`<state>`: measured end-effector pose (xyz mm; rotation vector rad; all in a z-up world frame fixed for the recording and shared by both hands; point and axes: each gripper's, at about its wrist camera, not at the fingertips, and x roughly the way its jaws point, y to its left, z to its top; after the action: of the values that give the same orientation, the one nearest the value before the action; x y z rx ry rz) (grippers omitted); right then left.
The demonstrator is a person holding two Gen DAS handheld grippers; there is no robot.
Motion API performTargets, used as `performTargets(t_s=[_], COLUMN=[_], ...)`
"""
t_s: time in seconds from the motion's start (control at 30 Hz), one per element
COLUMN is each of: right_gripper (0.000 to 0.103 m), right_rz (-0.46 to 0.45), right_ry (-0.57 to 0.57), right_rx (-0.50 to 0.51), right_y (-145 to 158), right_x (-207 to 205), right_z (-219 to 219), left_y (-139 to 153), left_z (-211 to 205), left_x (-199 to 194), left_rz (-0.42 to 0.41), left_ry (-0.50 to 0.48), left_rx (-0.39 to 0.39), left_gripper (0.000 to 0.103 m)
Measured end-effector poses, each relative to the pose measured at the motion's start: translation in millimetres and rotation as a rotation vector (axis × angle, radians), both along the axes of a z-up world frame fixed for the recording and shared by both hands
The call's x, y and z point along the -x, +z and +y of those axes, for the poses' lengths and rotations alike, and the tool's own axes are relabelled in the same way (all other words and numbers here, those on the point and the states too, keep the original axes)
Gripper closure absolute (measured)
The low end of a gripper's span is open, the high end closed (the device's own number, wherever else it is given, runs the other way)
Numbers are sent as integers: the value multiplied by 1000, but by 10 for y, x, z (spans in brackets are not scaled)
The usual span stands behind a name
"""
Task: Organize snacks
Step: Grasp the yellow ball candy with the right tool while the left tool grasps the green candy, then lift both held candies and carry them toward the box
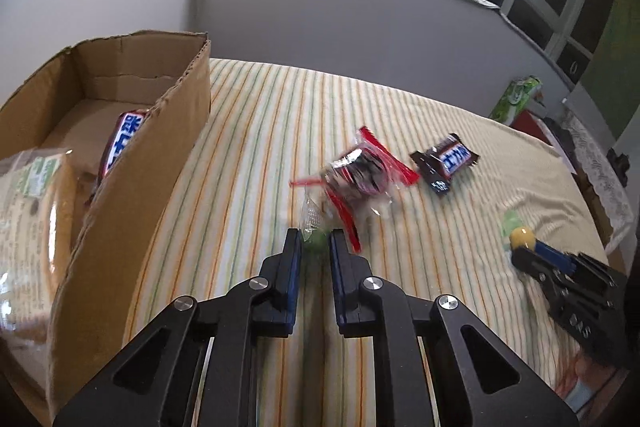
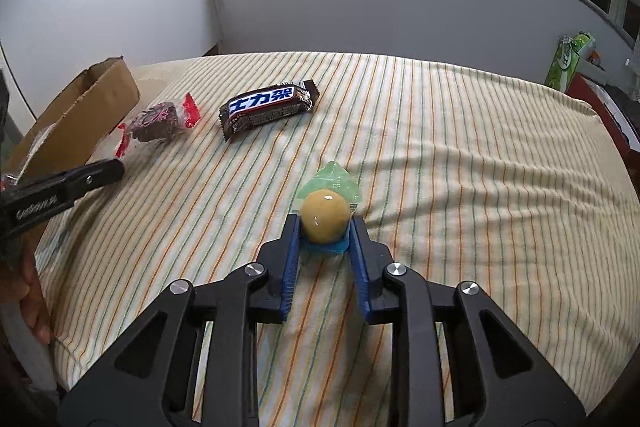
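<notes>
The yellow ball-shaped candy (image 2: 323,218) in its clear green-tinted wrapper lies on the striped bedspread (image 2: 460,187), towards its near edge and right of the middle, and the right gripper (image 2: 325,227) has its blue-padded jaws clamped on it from both sides. The same candy (image 1: 522,237) shows at the tip of that gripper in the left wrist view, near the right edge of the bedspread (image 1: 248,155). The left gripper (image 1: 316,241) has its jaws drawn in on a small green candy (image 1: 315,242) in a clear wrapper, whose crinkled twist sticks up past the pads; the candy sits on the bedspread just beside a dark snack in a clear packet with red ends (image 1: 356,179). Beyond that packet lies a brown chocolate bar with blue and white lettering (image 1: 446,163); in the right wrist view the bar (image 2: 268,107) and the red-ended packet (image 2: 158,125) lie side by side towards the far left of the bedspread. At the left edge stands an open cardboard box (image 1: 160,163) with torn rims, holding another chocolate bar of the same kind (image 1: 124,143) and a clear bag with green and white print (image 1: 32,195). A green package (image 1: 516,99) stands off the far right corner. Part of a person's hand (image 2: 34,303) shows at the left edge of the right wrist view
</notes>
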<state>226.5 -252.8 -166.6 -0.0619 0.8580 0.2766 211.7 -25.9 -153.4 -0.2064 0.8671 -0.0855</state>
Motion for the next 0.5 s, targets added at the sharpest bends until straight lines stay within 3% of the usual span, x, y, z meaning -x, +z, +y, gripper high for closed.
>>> performTargets(t_s=[0.37,0.5], right_gripper=[78,78], right_rz=[-96,-154], right_ry=[-61,-92], right_rx=[-38,-90], right_y=[94,100], right_x=[504,706], right_z=[-88,-176], left_y=[50,136], left_z=[78,-7], left_x=[460,596], left_rz=[-45,-107], left_ry=[-38,-67], left_rx=[17,3], left_gripper=[91,91])
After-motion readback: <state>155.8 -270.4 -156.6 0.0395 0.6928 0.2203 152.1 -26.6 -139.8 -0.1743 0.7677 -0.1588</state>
